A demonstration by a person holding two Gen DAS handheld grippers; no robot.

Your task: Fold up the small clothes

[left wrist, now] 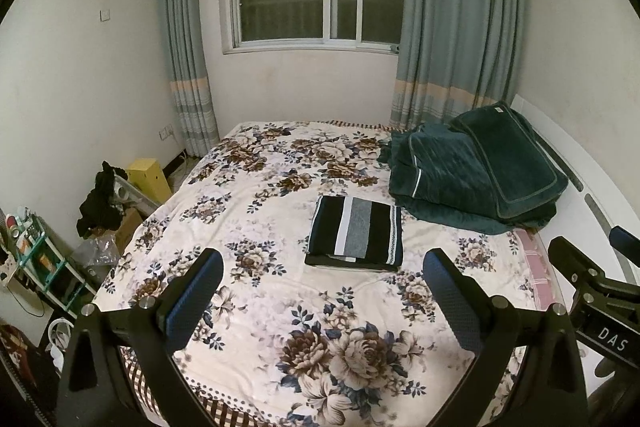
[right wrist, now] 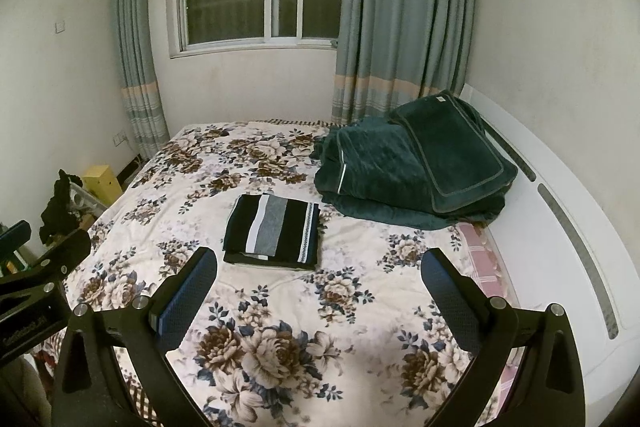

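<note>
Through the left wrist camera, the left claw hangs released above the near half of the bed with the cream floral bedspread, its blue-padded fingers spread wide and gripping nothing. Just beyond them the black, white and grey striped garment lies already folded into a neat flat rectangle, apart from the heap of dark green plush blankets by the curtains. Part of the right claw shows at the right edge.

Through the right wrist camera, the right claw is likewise released and empty, hovering short of the same striped garment, which sits left of centre here; the green blankets lie farther back on the right.

The fold looks finished, or nearly so. If a last tidy is wanted, I would judge it best to come in low from both short ends, nip only the top layers at the corners, and press the edges square without dragging the soft bedspread beneath.
</note>
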